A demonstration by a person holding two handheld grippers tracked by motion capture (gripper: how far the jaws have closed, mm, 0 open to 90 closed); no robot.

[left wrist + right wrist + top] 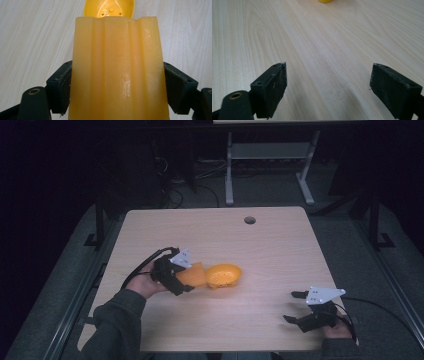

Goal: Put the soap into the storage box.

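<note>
One object is in work here: a yellow-orange scoop [212, 276], made of a wide flat ribbed handle and a round bowl part. The left hand-held gripper [186, 281] pinches the handle across its width; in the left gripper view the two black pads [61, 86] press on the left and right edges of the handle [116, 70], and the handle runs straight away from the camera, w/ the bowl [110, 8] at the far end.

The relation that matters: the long axis of the scoop goes approx. left to right over the worktop [270, 250] in the high view, as a continuation of the left hand-held gripper's own line, with the bowl end [224, 275] pointing toward the middle of the worktop (and roughly toward the person's right side). Whether the bowl touches the wood or hangs just above it cannot be told.

The right hand-held gripper [295, 307] is well apart, near the front right edge of the worktop, its jaws spread wide with nothing between them. From the right gripper view a small piece of the yellow bowl [325, 1] is seen far ahead at the top edge, so this hand-held gripper already faces the scoop. The left one is clearly nearer, it holds the thing; the right would need to travel forward and to the left to reach the bowl end.
</note>
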